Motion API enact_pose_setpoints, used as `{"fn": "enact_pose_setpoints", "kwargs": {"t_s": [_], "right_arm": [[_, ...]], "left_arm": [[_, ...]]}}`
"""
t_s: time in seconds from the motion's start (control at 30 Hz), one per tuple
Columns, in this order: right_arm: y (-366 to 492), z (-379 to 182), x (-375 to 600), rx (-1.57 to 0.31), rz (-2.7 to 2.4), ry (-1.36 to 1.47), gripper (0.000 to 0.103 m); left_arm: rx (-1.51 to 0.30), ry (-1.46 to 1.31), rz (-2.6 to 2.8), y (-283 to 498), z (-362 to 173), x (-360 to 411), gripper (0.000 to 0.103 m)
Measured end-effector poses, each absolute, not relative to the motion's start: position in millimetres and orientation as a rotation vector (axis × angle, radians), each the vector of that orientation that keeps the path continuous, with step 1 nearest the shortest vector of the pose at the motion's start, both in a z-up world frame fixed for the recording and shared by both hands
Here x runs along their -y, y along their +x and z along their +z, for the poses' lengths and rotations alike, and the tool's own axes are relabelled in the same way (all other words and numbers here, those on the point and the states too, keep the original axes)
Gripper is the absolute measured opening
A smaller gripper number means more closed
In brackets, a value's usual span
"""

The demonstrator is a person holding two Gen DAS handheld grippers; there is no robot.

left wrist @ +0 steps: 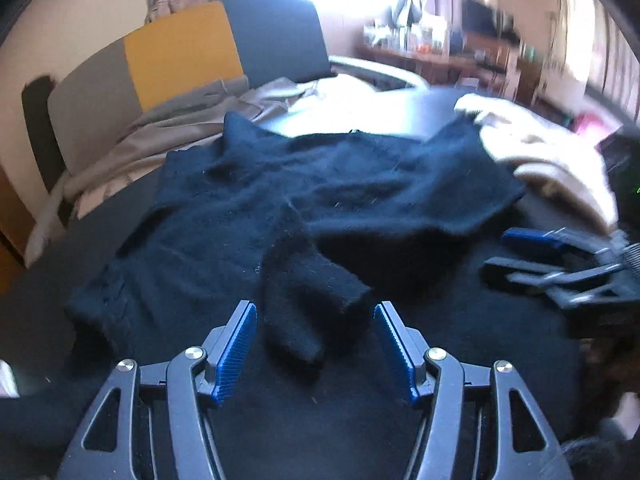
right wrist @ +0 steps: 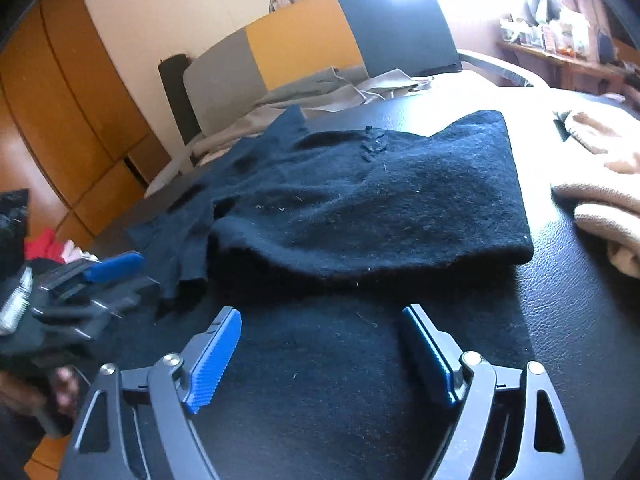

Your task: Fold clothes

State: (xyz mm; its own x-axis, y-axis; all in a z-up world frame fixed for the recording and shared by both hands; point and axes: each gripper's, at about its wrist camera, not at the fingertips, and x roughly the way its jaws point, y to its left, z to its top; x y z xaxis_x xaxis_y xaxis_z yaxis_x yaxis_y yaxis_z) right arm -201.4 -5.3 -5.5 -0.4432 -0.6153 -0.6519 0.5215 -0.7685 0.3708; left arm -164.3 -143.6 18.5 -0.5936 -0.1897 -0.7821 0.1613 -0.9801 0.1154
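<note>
Left tongs (left wrist: 316, 312) agape, black sweater (right wrist: 360, 200), dark table (right wrist: 580, 300)

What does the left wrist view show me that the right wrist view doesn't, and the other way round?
Only the left wrist view shows the sweater's sleeve cuff lying between the open left gripper fingers.

Only the right wrist view shows the orange cabinets and red cloth at far left, plus the folded near edge of the sweater ahead of the open right gripper.

Both show the black sweater on the dark tabletop, the beige garment, the chair, and each other's gripper.
</note>
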Motion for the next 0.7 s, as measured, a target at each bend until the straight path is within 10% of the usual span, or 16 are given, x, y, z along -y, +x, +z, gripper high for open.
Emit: {"fn": "enact_pose_setpoints", "kwargs": {"t_s": [0.3, 0.5, 0.7], "right_arm": [[-206, -8, -1, 0.227, -2.164, 1.038, 0.089], [-203, -7, 3, 0.202, -2.173, 1.033, 0.09], [-201, -7, 6, 0.167, -2.186, 1.035, 0.09]], "left_arm": [[-0.083, 1.339, -2.506, -184, 3, 169, 0.062], [-0.063, 1.325, -2.517, -179, 7, 166, 0.015], [-0.207, 1.257, -2.554, -166, 25, 176, 0.01]]}}
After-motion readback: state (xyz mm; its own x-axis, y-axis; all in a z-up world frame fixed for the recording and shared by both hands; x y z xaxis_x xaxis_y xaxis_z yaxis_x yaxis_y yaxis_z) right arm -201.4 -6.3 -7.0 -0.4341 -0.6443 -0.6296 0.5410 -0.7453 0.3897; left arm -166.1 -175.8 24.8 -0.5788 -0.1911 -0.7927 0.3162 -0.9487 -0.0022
